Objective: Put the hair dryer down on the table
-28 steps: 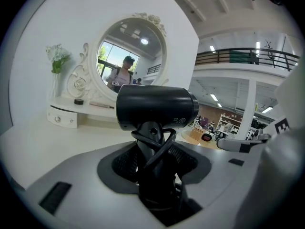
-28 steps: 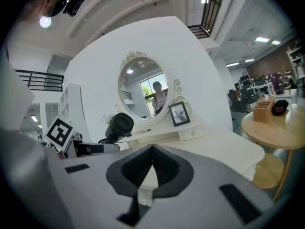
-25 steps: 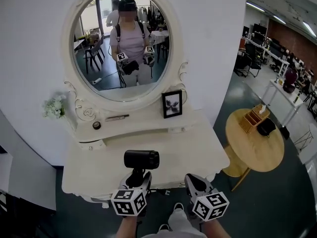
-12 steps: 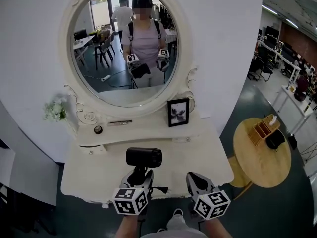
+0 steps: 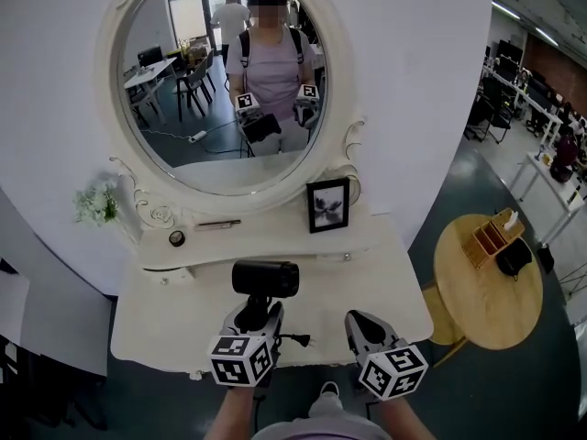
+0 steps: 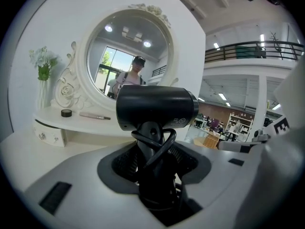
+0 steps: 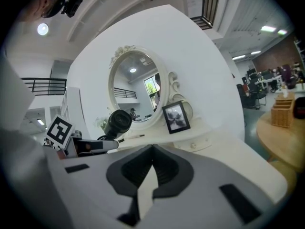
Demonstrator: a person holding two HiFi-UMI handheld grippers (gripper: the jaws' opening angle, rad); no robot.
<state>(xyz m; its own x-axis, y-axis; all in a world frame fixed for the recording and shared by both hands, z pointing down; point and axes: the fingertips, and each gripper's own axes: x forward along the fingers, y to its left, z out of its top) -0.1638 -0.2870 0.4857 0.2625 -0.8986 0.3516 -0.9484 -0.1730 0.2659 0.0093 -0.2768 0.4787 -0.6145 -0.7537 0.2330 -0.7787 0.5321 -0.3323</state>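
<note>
still clamping the black hair dryer [image 5: 264,279] by its handle in the left gripper [image 5: 255,317], jaws pressed on either side of the handle and the cord looped round it, plain to see in the left gripper view. holding it upright with the barrel lying crosswise, clear of the surface and above the front part of the white dressing table [image 5: 376,287], not yet set down. keeping the right gripper [image 5: 360,324] empty just beside it on the right, jaw tips brought together with nothing between them. compared with a second ago, moved both grippers forward side by side: then carrying the barrel nearer the table's front edge, now further in over the top and closer to the raised shelf [image 5: 275,236]. no change in the hold on the handle. drawn closer to the oval mirror [image 5: 220,81] too, showing the reflected person larger and higher in the glass than before. on the shelf, lying as before: a framed picture [image 5: 328,205] by the mirror's right foot, a slim stick-like item [image 5: 217,225], a small dark round thing [image 5: 175,238] and a white flower sprig [image 5: 94,203] at far left. off to the right, well apart, a round wooden side table [image 5: 486,291].
</note>
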